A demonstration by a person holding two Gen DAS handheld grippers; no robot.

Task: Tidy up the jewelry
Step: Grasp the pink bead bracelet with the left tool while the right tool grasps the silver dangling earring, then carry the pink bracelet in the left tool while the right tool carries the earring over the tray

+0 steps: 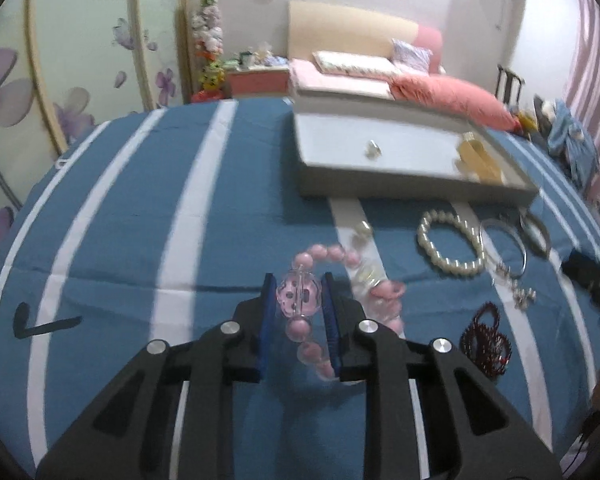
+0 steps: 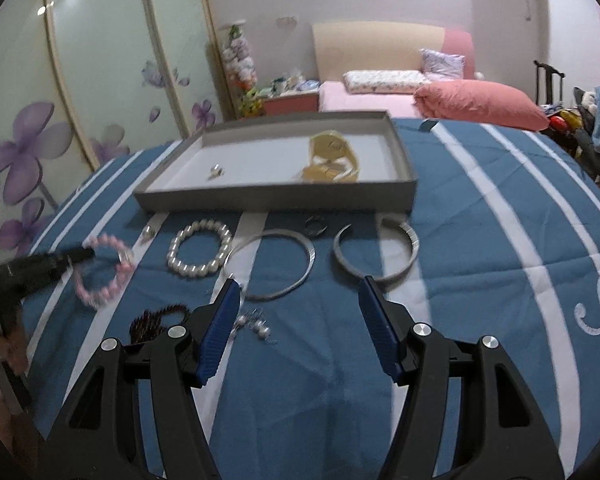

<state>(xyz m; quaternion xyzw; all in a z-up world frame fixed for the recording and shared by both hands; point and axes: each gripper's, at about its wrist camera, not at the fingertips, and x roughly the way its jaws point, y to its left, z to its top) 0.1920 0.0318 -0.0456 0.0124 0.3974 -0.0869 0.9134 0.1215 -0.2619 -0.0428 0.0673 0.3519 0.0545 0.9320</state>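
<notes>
My left gripper [image 1: 298, 294] clamps the pink bead bracelet [image 1: 300, 296]; my right gripper [image 2: 298, 300] hangs open above 2 silver bangles [image 2: 274, 264].

I'm working in a home bedroom: a bed [image 2: 380, 92] with pink pillows [image 2: 480, 100], a padded headboard [image 2: 376, 46], a wardrobe [image 2: 80, 80] with purple flower doors, and a cluttered pink nightstand [image 2: 288, 102].

Soft, dim indoor light with ceiling-lamp glare on the wardrobe door [image 2: 96, 40], fisheye bending at edges, and motion blur smearing the tray [image 1: 400, 168].
</notes>
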